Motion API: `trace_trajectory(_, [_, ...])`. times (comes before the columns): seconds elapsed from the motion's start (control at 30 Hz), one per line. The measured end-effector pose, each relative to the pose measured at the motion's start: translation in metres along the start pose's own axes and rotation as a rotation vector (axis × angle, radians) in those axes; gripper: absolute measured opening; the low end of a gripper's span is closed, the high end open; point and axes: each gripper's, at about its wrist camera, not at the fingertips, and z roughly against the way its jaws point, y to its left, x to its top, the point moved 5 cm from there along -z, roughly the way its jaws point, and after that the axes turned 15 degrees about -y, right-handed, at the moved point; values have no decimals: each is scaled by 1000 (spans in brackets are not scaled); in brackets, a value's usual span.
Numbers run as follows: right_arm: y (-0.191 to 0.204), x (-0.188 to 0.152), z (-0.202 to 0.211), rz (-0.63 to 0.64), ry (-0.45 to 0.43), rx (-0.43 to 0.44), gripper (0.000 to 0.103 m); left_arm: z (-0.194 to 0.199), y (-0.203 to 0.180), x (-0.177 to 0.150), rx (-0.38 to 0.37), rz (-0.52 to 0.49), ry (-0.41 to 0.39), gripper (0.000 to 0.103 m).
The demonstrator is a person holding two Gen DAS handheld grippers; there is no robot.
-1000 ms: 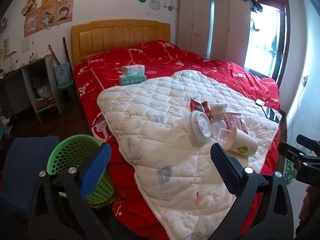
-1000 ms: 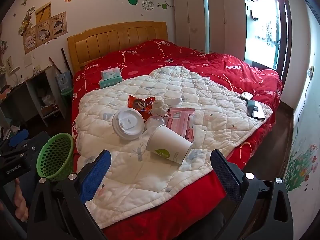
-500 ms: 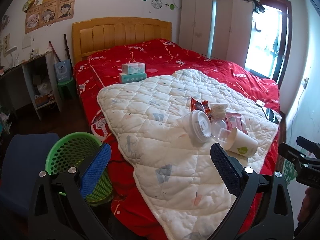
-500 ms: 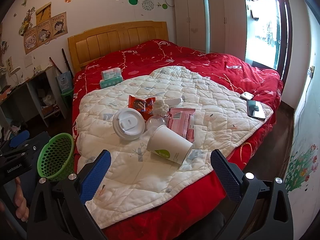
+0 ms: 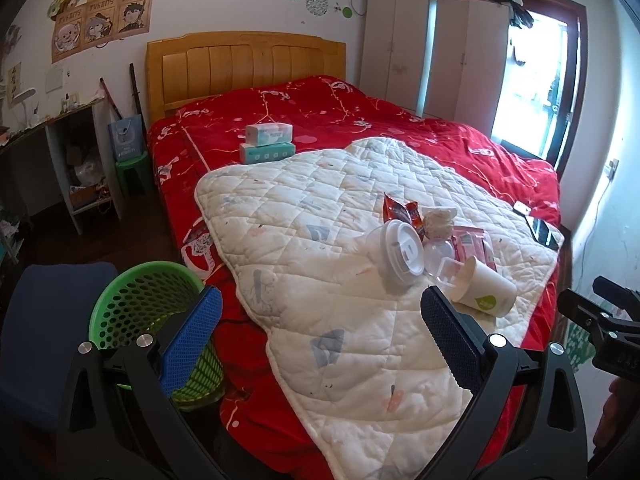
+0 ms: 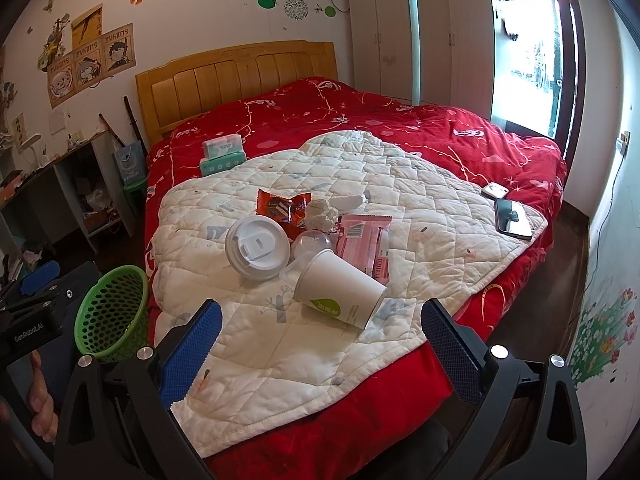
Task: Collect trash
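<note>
A heap of trash lies on the white quilt [image 6: 280,332]: a tipped paper cup [image 6: 340,294] [image 5: 484,294], a lidded white cup [image 6: 258,248] [image 5: 398,252], a red snack wrapper [image 6: 282,206] [image 5: 400,212], a pink wrapper [image 6: 368,240] [image 5: 472,242], crumpled tissue [image 6: 322,216] and a clear plastic lid [image 6: 310,242]. A green mesh basket [image 5: 148,308] [image 6: 114,312] stands on the floor beside the bed. My left gripper [image 5: 320,332] is open over the bed's near corner, empty. My right gripper [image 6: 320,334] is open just short of the paper cup, empty.
Two tissue boxes [image 5: 268,142] sit on the red bedspread [image 5: 360,120] near the headboard. A phone [image 6: 512,218] and a small white device [image 6: 494,190] lie at the quilt's right edge. A blue chair [image 5: 44,320] stands left of the basket. Wardrobes [image 6: 420,40] line the far wall.
Both grippers have drifted slightly, staying open; the views have shifted a little toward the bed. The trash has not moved.
</note>
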Motion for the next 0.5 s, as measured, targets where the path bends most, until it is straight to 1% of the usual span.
trace_trajectory(0.27, [0,-1,-1,-2,2,1,96,0,0,0,-1,-2,0,98])
trace_trajectory(0.5, [-2,-6,-10,-4,17,5,96,-4,1,1,-2,0,6,98])
